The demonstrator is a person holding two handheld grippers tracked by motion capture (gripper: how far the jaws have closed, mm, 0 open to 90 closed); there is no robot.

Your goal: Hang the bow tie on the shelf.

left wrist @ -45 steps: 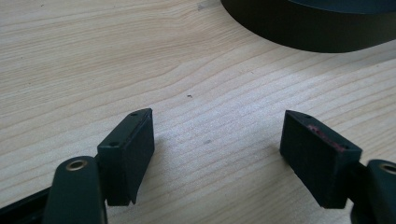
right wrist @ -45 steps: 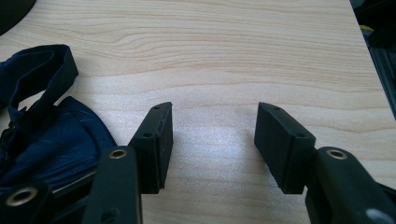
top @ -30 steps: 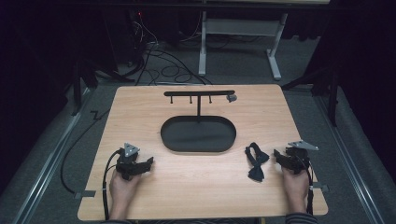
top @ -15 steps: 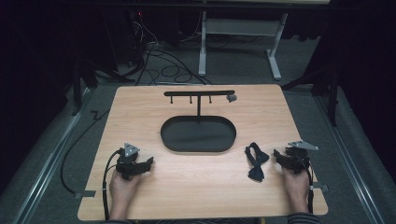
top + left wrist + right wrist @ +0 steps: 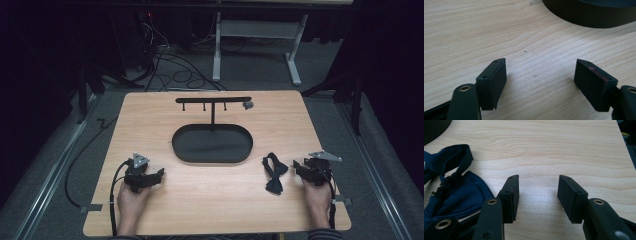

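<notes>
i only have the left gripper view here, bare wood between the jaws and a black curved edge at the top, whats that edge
Observer: It is the rim of an oval black tray at the table's middle; a T-shaped rack with small hooks rises from its far side.
Operator: anything to pick up
Observer: Yes, a dark blue bow tie with its strap lies on the wood to the tray's right, just left of the right gripper.
Operator: has the right one got it
Observer: No. Its jaws have just been closing a little but stand apart over bare wood, with the bow tie outside them.
Operator: anything on the rack
Observer: A small grey piece sits at its right end; what it is I cannot tell.
</notes>
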